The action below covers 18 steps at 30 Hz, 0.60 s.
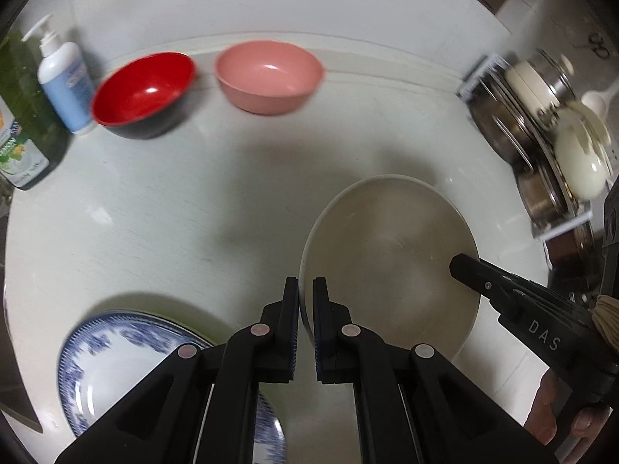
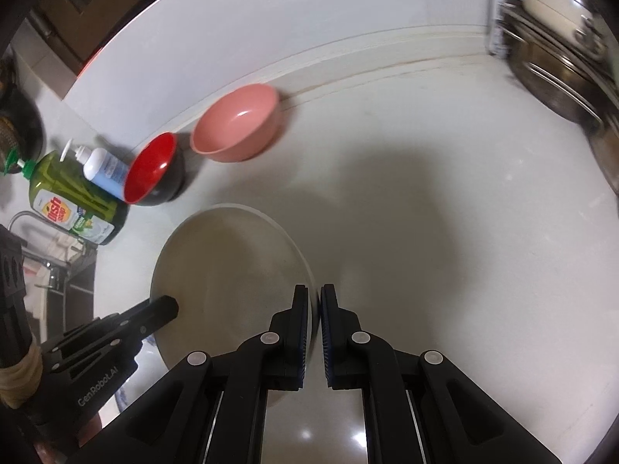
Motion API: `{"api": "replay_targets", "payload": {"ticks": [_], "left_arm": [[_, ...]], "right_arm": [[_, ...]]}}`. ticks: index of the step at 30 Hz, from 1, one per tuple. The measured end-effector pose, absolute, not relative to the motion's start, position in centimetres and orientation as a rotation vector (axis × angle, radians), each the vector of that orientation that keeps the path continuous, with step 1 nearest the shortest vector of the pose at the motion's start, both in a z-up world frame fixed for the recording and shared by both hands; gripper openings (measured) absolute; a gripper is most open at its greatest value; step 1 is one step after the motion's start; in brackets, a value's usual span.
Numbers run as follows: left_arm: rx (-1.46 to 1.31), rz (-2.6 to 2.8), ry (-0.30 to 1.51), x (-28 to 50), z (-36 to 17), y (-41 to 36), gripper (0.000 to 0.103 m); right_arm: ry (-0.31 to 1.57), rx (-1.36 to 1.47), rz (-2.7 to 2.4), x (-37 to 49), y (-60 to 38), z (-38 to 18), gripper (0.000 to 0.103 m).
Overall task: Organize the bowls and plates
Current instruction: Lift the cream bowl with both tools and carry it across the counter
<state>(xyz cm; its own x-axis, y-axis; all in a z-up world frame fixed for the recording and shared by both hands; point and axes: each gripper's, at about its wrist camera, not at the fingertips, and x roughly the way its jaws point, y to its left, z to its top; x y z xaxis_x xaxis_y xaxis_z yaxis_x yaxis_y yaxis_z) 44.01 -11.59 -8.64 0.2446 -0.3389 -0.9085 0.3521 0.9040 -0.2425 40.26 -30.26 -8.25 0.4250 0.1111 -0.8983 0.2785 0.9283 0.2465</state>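
A beige plate [image 1: 387, 255] [image 2: 232, 270] hangs above the white counter, held by two opposite edges. My left gripper [image 1: 305, 290] is shut on its left rim, and my right gripper [image 2: 315, 297] is shut on its right rim. Each gripper also shows in the other's view, pinching the far edge: the right gripper [image 1: 464, 268] and the left gripper [image 2: 168, 307]. A blue-and-white patterned plate [image 1: 108, 352] lies on the counter below my left gripper. A red bowl [image 1: 143, 91] [image 2: 153, 168] and a pink bowl [image 1: 269, 73] [image 2: 238, 127] stand side by side by the back wall.
A white pump bottle [image 1: 64, 77] [image 2: 104, 172] and a green dish-soap bottle [image 1: 23, 116] [image 2: 73, 201] stand left of the red bowl. A dish rack [image 1: 541, 135] [image 2: 561, 58] with metal pots and pale dishes fills the right side. A tap [image 2: 38, 259] is at the far left.
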Motion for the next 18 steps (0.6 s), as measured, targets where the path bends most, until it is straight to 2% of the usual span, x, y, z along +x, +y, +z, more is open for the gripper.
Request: {"api": "replay_targets", "payload": {"ticks": [18], "left_arm": [[0.056, -0.508, 1.335, 40.2, -12.0, -16.3, 0.009]], "right_arm": [[1.210, 0.425, -0.184, 34.8, -35.8, -11.4, 0.008]]}}
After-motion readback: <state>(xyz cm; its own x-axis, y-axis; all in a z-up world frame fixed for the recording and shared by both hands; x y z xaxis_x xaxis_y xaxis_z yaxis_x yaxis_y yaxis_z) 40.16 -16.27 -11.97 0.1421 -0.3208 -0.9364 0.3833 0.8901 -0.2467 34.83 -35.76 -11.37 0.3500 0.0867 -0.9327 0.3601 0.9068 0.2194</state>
